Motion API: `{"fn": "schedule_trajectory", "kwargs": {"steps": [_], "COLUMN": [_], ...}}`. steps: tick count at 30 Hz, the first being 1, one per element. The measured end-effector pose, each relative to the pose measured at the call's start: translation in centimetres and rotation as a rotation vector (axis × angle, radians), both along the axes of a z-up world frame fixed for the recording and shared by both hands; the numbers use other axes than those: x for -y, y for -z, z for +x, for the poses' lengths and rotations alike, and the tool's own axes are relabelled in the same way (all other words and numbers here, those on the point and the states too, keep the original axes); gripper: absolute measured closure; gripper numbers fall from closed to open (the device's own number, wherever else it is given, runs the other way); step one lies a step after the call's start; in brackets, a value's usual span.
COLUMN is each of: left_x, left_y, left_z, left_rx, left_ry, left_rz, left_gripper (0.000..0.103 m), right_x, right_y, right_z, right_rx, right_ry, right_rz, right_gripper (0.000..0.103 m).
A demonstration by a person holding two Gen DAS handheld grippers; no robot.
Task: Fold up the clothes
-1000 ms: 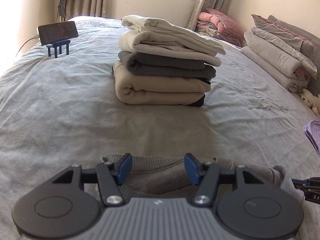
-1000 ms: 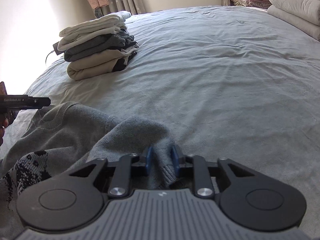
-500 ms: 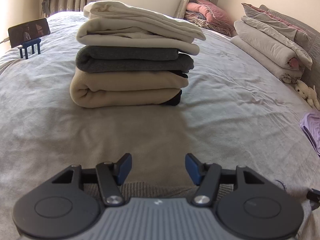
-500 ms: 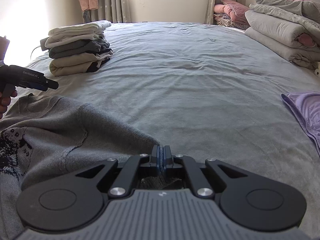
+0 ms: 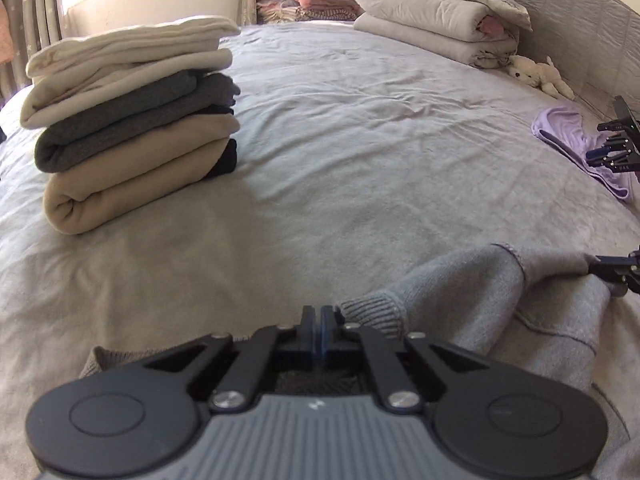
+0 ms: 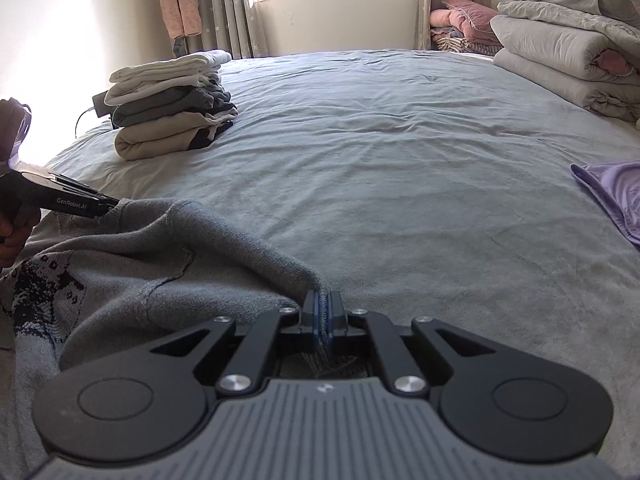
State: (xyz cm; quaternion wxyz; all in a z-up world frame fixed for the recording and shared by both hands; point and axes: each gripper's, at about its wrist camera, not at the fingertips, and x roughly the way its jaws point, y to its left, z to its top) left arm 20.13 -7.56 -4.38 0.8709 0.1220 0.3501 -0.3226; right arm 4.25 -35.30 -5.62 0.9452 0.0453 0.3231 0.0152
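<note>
A grey knit sweater (image 6: pixel 160 280) with a dark pattern lies on the grey bed, pulled into a ridge between my two grippers. My right gripper (image 6: pixel 322 308) is shut on a fold of its edge. In the left wrist view it shows at the right border (image 5: pixel 596 268), pinching the same cloth. My left gripper (image 5: pixel 320 320) has its jaws closing to a pinch, pads together on the sweater (image 5: pixel 500 292) beside a ribbed cuff. From the right wrist view its tip (image 6: pixel 110 204) bites the sweater's far edge, held by a person's hand (image 6: pixel 12 232).
A stack of folded clothes (image 5: pixel 132 128) stands at the back left of the bed (image 6: pixel 400 160). A lilac garment (image 6: pixel 616 192) lies at the right. Folded quilts (image 5: pixel 440 20) and a plush toy (image 5: pixel 536 74) sit by the headboard. A phone (image 6: pixel 100 100) stands behind the stack.
My left gripper went from open to shut on the sweater, swinging right and rolling. The right gripper stayed shut on the cloth, and the sweater is now drawn out between both.
</note>
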Motion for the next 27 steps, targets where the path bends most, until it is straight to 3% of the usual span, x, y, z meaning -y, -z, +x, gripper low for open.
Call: {"fn": "schedule_trajectory", "kwargs": {"steps": [5, 11, 14, 17, 21, 25, 26, 27], "left_x": [-3.0, -7.0, -8.8, -9.6, -9.7, -10.4, -10.6, -10.9], "left_y": [-2.1, -4.6, -4.9, -3.5, -0.9, -0.6, -0.9, -1.2], "left_z": [-4.3, -9.6, -12.2, -14.0, -15.5, -16.8, -17.1, -17.4], "left_rx": [0.135, 0.208, 0.202, 0.143, 0.083, 0.042, 0.049, 0.062], "left_ry": [0.0, -0.007, 0.008, 0.017, 0.023, 0.049, 0.06, 0.067], "left_rz": [-0.087, -0.152, -0.164, -0.13, -0.049, -0.054, -0.064, -0.072], "left_gripper": [0.101, 0.102, 0.101, 0.101, 0.101, 0.099, 0.092, 0.078], "right_x": [-0.6, -1.9, -2.6, -3.3, -4.5, -5.3, -5.4, -5.4], "right_y": [-1.6, -3.8, -4.4, -3.8, -1.4, 0.3, 0.3, 0.3], "right_z": [-2.2, -5.7, -7.5, -8.7, -9.4, -10.0, -10.2, -10.4], "right_rx": [0.079, 0.161, 0.173, 0.148, 0.08, 0.039, 0.04, 0.042], "right_ry": [-0.006, -0.075, -0.127, -0.172, -0.216, -0.241, -0.246, -0.25], "right_rz": [-0.033, -0.099, -0.128, -0.146, -0.176, -0.198, -0.199, -0.198], "right_gripper": [0.099, 0.099, 0.099, 0.099, 0.098, 0.098, 0.098, 0.097]}}
